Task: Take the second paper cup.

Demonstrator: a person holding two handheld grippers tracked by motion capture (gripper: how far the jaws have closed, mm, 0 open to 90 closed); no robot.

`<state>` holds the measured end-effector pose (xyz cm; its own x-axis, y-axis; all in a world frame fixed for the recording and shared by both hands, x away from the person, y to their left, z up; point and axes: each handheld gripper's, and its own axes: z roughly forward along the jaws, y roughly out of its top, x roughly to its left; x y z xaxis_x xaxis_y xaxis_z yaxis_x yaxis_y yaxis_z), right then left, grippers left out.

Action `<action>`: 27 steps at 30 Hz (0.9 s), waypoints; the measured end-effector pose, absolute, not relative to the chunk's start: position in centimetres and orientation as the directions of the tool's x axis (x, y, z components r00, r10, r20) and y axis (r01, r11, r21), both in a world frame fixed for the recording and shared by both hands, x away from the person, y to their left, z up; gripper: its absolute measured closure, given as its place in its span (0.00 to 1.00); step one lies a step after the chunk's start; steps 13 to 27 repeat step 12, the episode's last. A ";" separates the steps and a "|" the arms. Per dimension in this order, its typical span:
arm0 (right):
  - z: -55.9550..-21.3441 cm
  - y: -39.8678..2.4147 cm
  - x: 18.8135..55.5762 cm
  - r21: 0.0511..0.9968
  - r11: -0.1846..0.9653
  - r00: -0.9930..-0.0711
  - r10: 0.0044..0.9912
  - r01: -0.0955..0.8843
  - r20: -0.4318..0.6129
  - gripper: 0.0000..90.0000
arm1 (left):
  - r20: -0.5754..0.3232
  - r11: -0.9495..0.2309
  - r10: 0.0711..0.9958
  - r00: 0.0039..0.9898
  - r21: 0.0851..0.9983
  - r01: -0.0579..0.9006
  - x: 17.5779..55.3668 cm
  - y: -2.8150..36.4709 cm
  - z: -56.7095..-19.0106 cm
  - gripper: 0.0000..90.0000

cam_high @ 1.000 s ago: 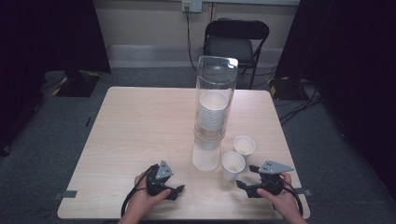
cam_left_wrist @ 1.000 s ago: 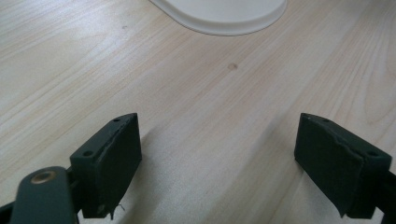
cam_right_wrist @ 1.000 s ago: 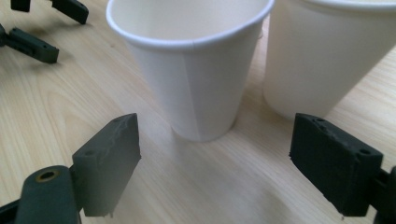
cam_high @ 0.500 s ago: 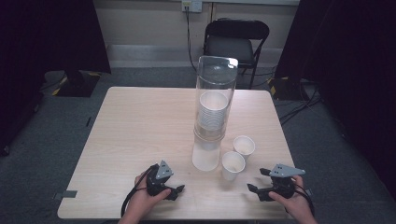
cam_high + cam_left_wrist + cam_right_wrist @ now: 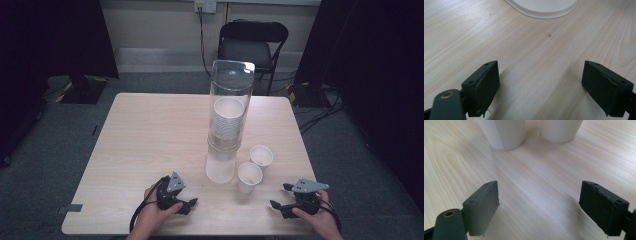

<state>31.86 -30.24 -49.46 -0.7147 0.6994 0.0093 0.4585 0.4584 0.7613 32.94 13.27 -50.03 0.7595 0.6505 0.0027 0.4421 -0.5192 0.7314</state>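
Two paper cups (image 5: 249, 176) upright, mouths up, right gripper (image 5: 280, 206) near, fingers apart, left gripper (image 5: 191, 204) fingers apart

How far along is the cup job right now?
Done, by the look of it: two paper cups stand loose on the table beside the dispenser. In hand: nothing. The left gripper and right gripper both rest open near the front edge, jaws empty. Left: a stack of cups sits in the clear tube, so more pulls seem likely.
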 end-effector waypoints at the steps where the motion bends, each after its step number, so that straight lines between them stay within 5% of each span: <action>1: -49.5 -30.2 31.9 0.761 0.458 -0.715 0.699 0.459 0.009 0.17 | 0.003 -0.519 0.651 0.759 0.731 0.442 32.9 13.3 -50.0 0.16; 27: -49.9 -31.0 31.9 0.736 0.498 -0.731 0.682 0.460 -0.005 0.16 | 0.003 -0.519 0.651 0.759 0.732 0.442 32.9 13.3 -50.0 0.16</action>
